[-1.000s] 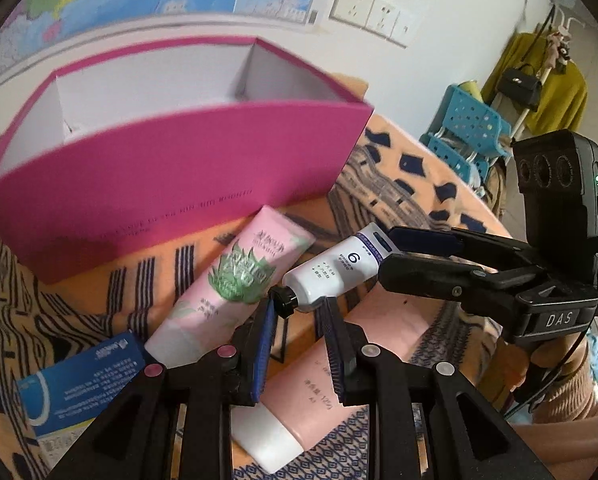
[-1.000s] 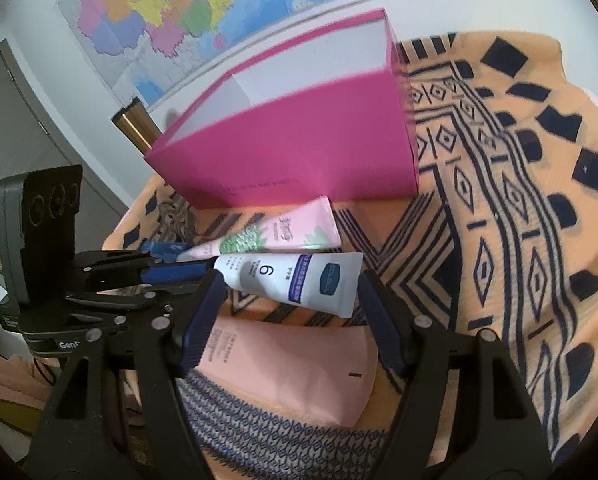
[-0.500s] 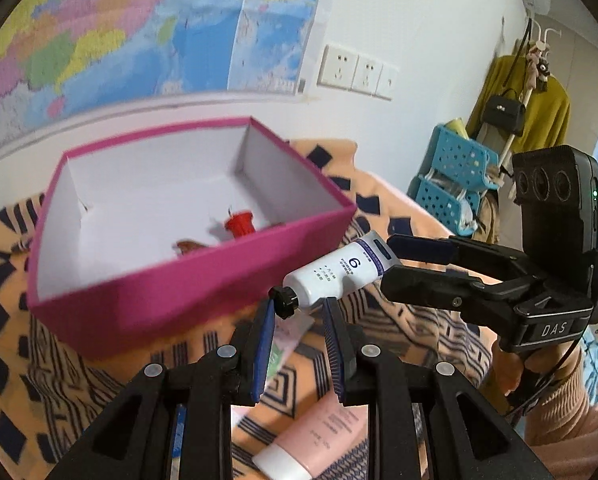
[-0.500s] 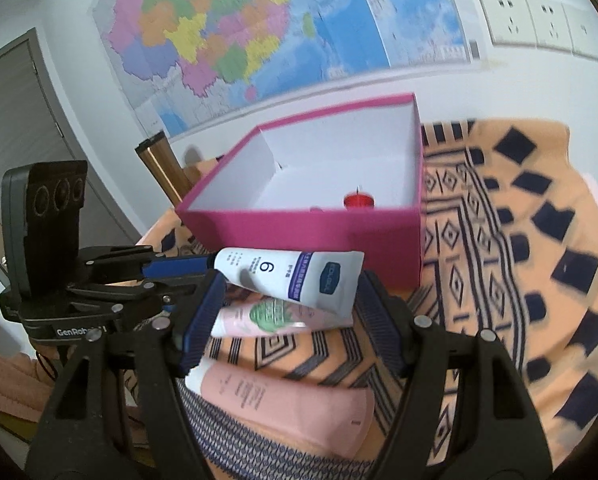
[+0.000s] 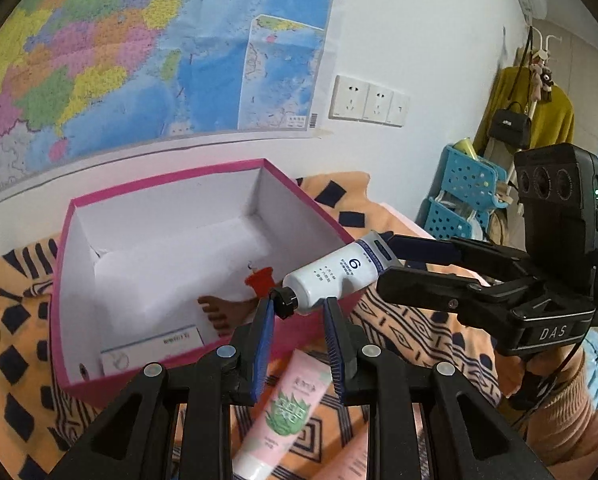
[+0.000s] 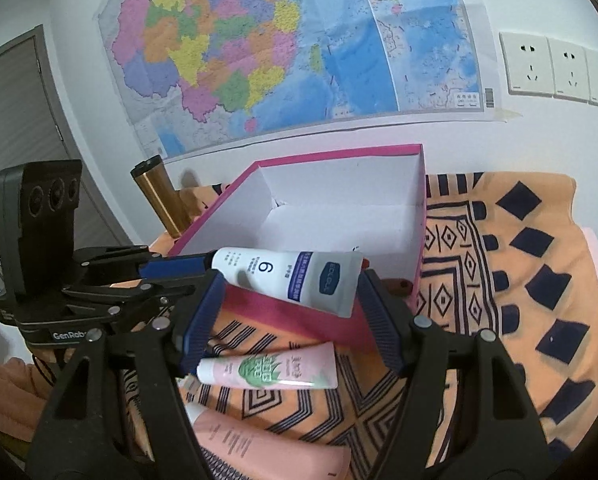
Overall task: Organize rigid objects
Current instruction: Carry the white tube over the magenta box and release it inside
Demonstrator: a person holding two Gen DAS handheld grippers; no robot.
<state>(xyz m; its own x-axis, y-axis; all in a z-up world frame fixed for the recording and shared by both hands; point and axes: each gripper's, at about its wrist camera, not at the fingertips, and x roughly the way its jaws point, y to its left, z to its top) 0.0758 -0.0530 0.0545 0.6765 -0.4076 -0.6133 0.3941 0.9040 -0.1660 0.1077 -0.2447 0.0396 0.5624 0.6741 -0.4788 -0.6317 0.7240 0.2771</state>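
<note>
Both claws (image 5: 299,312) (image 6: 289,312) grip white tube (image 5: 331,278) above pink box's (image 5: 75,386) rim.

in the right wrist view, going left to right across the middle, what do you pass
other hand-held gripper's camera block → gold flask → white tube marked 6 → pink box's right wall → orange patterned cloth

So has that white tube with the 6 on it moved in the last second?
Yes. The white tube, held by both grippers, has risen from beside the pink aloe tube on the cloth to above the magenta box's near rim.
</note>
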